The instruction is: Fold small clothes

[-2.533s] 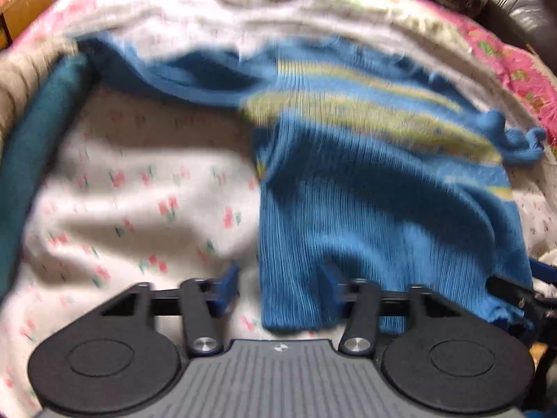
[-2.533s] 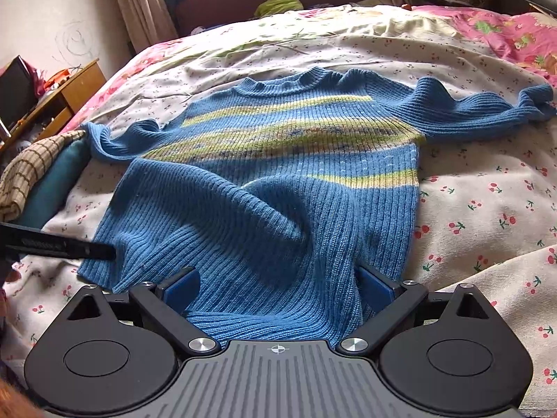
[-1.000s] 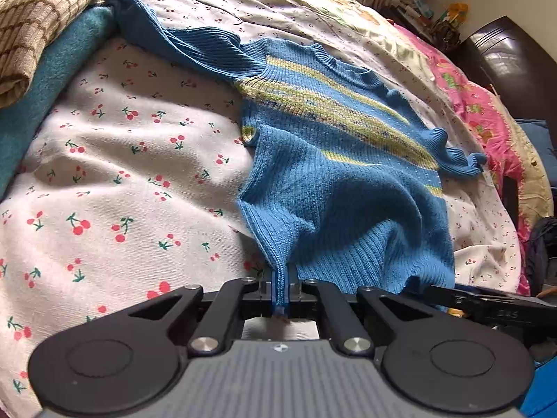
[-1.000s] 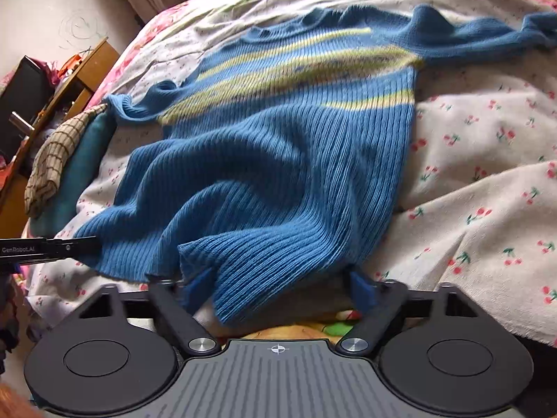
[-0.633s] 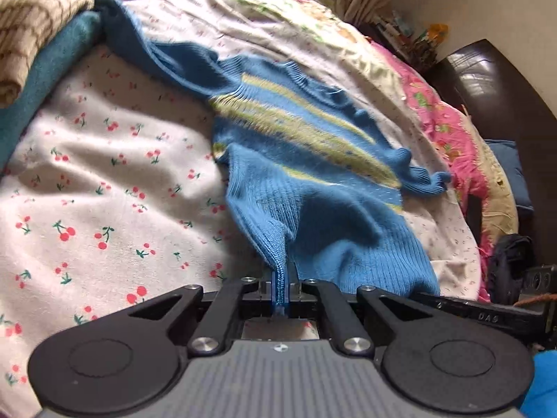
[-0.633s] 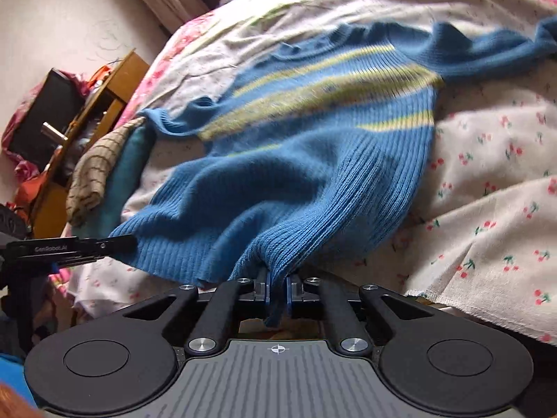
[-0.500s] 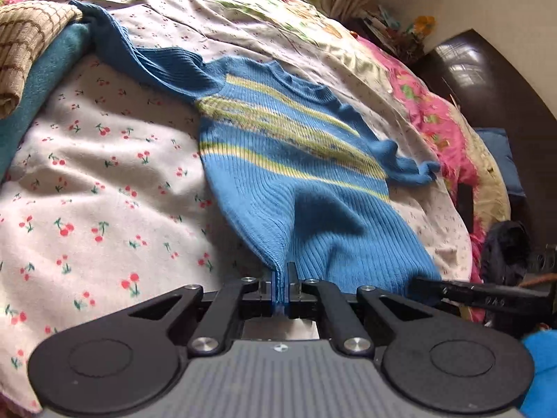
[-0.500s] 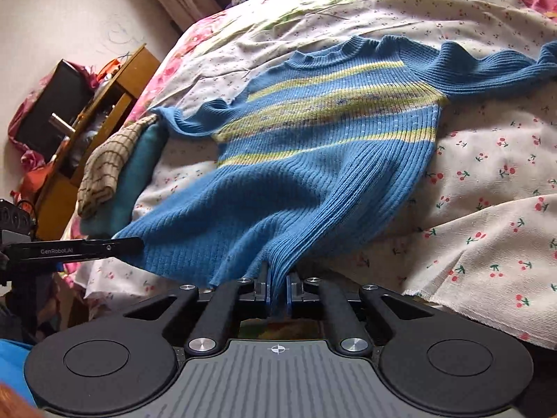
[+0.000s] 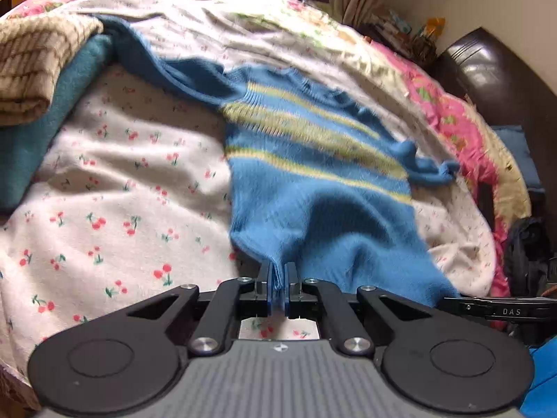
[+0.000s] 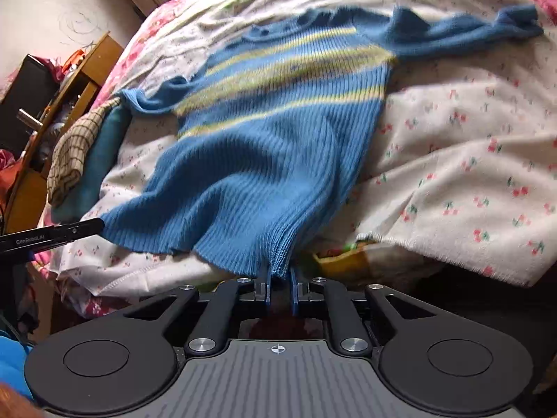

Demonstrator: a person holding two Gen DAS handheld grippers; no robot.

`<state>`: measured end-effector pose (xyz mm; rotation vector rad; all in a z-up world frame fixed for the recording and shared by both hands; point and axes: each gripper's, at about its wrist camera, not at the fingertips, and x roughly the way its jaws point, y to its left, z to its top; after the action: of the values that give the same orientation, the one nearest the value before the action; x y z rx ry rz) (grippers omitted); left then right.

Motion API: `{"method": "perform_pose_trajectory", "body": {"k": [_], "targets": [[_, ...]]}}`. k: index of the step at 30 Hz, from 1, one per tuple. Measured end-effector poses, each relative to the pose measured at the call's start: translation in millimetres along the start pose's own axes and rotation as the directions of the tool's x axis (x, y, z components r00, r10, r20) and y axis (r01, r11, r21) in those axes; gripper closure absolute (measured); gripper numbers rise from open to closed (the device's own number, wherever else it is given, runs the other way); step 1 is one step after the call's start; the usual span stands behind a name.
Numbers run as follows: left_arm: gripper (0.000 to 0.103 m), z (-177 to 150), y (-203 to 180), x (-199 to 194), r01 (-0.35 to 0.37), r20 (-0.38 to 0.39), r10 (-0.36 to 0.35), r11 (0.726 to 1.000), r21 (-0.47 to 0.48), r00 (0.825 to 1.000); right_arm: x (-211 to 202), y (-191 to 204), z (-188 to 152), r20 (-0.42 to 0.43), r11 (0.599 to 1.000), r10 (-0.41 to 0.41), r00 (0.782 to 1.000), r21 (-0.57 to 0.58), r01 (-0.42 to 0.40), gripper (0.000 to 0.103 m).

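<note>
A small blue ribbed sweater [image 9: 313, 188] with yellow-green stripes lies face up on the bed, sleeves spread to both sides. It also shows in the right wrist view [image 10: 278, 132]. My left gripper [image 9: 277, 289] is shut on the sweater's hem at its left corner. My right gripper [image 10: 279, 287] is shut on the hem at the right corner, just past the bed's near edge. The hem is stretched between the two grippers. The other gripper's finger shows at each view's edge.
The bed is covered by a white cherry-print sheet [image 9: 115, 202]. A teal cloth [image 9: 31, 132] and a brown checked cloth [image 9: 31, 66] lie at the bed's left side. A wooden shelf [image 10: 69, 80] stands far left, a dark leather chair [image 9: 504, 80] to the right.
Both grippers closed on the hem corners and pulled it toward the bed's near edge. The sweater's body went from bunched to stretched flatter, and the lowest stripe came into view.
</note>
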<state>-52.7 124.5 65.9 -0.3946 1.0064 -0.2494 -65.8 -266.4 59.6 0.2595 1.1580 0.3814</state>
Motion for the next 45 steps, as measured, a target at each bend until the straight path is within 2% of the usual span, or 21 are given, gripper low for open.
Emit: {"method": "perform_pose_trajectory", "body": {"k": [4, 7, 12, 15, 17, 20, 22, 24, 27, 31, 36, 39, 42, 45], "targets": [[0.085, 18, -23, -3, -0.006, 0.076, -0.002, 0.995, 0.103, 0.997, -14, 11, 13, 0.094, 0.994, -0.059, 0.994, -0.083, 0.067, 0.087], [0.083, 36, -42, 16, 0.057, 0.082, -0.069, 0.988, 0.141, 0.994, -11, 15, 25, 0.146, 0.992, -0.081, 0.986, -0.087, 0.094, 0.086], [0.082, 47, -65, 73, 0.105, 0.031, -0.112, 0.979, 0.173, 0.993, 7, 13, 38, 0.175, 0.998, -0.011, 0.984, -0.063, 0.022, 0.086], [0.082, 38, -65, 111, 0.101, -0.043, -0.096, 0.983, 0.154, 0.994, 39, 10, 47, 0.140, 0.998, -0.017, 0.990, -0.057, 0.025, 0.086], [0.082, 28, -62, 127, 0.067, -0.089, -0.054, 0.985, 0.157, 0.995, 62, 8, 45, 0.088, 0.998, -0.020, 0.996, -0.057, 0.025, 0.086], [0.082, 9, -53, 141, 0.047, -0.181, -0.019, 0.987, 0.154, 0.983, 84, -2, 37, -0.008, 0.999, -0.031, 0.999, -0.028, 0.031, 0.086], [0.082, 1, -49, 141, 0.054, -0.210, -0.022, 0.987, 0.151, 0.978, 86, -8, 31, -0.026, 1.000, -0.020, 0.999, -0.016, 0.019, 0.088], [0.082, 4, -50, 135, 0.058, -0.208, -0.027, 0.988, 0.146, 0.978, 81, -11, 31, -0.018, 1.000, -0.012, 1.000, -0.002, 0.012, 0.088], [0.081, 13, -61, 123, 0.091, -0.167, -0.063, 0.983, 0.161, 0.984, 67, -12, 36, 0.032, 1.000, -0.006, 0.999, 0.006, 0.006, 0.085], [0.069, 22, -80, 118, 0.116, -0.109, -0.094, 0.970, 0.215, 0.990, 62, -22, 43, 0.087, 0.999, -0.012, 0.996, 0.038, 0.009, 0.082], [0.069, 26, -98, 143, 0.035, -0.119, -0.005, 0.969, 0.246, 0.993, 63, -22, 40, 0.096, 0.999, -0.023, 0.995, 0.050, 0.018, 0.082], [0.065, 25, -105, 149, 0.014, -0.127, 0.021, 0.963, 0.269, 0.992, 59, -17, 40, 0.126, 0.999, -0.044, 0.991, 0.029, 0.040, 0.082], [0.060, 26, -114, 150, -0.017, -0.100, 0.050, 0.952, 0.306, 0.994, 56, -15, 46, 0.152, 0.999, -0.052, 0.987, 0.019, 0.050, 0.082], [0.055, 30, -121, 151, -0.021, -0.086, 0.051, 0.949, 0.315, 0.995, 54, -17, 52, 0.173, 0.998, -0.064, 0.983, 0.020, 0.061, 0.075]]}}
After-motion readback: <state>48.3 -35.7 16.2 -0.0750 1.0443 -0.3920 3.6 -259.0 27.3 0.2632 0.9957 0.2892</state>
